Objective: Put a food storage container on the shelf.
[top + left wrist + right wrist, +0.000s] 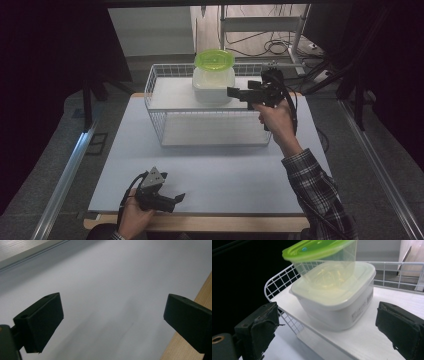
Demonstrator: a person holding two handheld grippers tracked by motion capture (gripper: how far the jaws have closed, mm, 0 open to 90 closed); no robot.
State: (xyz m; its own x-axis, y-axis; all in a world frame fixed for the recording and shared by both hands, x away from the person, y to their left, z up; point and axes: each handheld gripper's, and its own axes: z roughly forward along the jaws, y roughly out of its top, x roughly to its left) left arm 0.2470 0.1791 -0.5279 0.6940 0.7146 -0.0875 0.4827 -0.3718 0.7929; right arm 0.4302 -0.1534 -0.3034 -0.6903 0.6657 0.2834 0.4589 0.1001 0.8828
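On basket shelf [170, 95], two stacked containers [214, 80] (one green-lidded), both hand-held grippers [235, 93] [179, 198] spread apart.

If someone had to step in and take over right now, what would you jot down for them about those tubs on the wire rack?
Right gripper: open, holding nothing, level with the white tub.
Left gripper: open, holding nothing, low over the mat near the table's front edge.
Things: the white tub sits on the shelf of the wire basket; the green-lidded container is stacked on it.
Done: the stack stands.
Left: probably grasping a tub next.
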